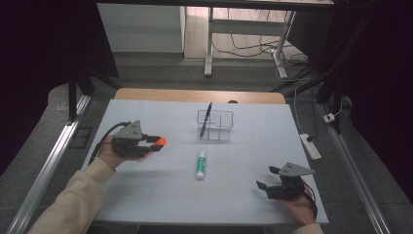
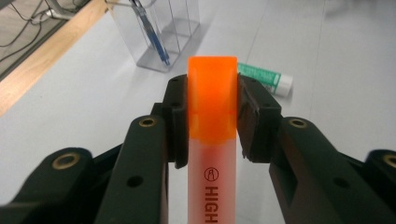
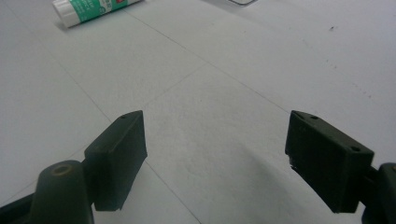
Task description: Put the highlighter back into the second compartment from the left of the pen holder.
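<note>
left gripper (image 1: 155, 144) sits over the left part of the table (image 1: 146, 195), jaws clamped on an orange highlighter (image 1: 159, 142). from the left gripper view the pads squeeze the highlighter (image 2: 211, 107) from both sides right at its orange cap, w/ the pale barrel running back between the jaws toward the hand; cap end sticks out past the tips, pointing toward the table's middle. it's lifted off the surface.

clear organiser (image 1: 215, 125) stands at the far centre of the table, split into compartments. a blue pen (image 1: 207, 116) stands in its left compartment, leaning, top poking above the rim. other compartments look bare. in the left gripper view the organiser (image 2: 180, 32) is ahead & a bit left of the cap, pen (image 2: 152, 35) slanted inside.

green & white glue stick (image 1: 200, 164) lies flat on the table, near side of the organiser, apart from it.

right gripper (image 1: 269, 179) rests low at the table's near right, well apart from everything; jaws spread wide, nothing btwn them, just bare table (image 3: 224, 140) below.
</note>
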Tool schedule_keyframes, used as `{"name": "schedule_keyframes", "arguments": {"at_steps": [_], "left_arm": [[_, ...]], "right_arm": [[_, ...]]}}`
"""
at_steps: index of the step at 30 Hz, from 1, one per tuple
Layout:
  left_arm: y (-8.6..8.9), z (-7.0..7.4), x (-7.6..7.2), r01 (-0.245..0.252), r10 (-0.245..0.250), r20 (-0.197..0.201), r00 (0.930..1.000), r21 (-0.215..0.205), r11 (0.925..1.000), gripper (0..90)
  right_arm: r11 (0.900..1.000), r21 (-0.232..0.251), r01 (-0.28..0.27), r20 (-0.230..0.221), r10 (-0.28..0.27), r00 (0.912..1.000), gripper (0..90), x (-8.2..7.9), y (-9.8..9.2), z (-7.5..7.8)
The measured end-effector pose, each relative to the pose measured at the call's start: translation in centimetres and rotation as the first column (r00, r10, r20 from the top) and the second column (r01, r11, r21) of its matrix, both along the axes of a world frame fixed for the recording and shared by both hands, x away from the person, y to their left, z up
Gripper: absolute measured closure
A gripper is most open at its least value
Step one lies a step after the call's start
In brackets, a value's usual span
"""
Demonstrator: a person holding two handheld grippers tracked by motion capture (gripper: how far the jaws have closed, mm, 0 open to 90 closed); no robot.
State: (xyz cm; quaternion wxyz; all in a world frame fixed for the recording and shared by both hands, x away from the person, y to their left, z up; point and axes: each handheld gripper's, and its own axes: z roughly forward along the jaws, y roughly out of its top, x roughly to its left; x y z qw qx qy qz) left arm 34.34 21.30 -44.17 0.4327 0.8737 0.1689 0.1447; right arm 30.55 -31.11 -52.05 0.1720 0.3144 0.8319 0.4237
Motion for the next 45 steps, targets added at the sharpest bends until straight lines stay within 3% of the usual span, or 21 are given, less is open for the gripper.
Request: {"name": "schedule_keyframes", "arguments": {"at_steps": [15,23,45], "left_arm": [[-0.9,0.4,0.4,-0.045,0.045,-0.006,0.999,-0.108,0.9931,66.3],[-2.1,0.8,1.0,-0.045,0.045,-0.003,0.999,-0.174,0.9838,66.3],[-6.0,2.1,3.4,-0.037,0.039,0.006,0.9992,-0.24,0.9702,66.2]], "right_arm": [[1.0,0.002,0.001,-0.001,-0.001,1.0,19.9,0.0,0.0,0.0],[1.0,0.001,0.003,-0.001,-0.003,1.0,19.9,0.0,-0.1,0.0],[1.0,0.001,0.001,0.001,-0.001,1.0,19.9,0.0,-0.1,0.0]]}}
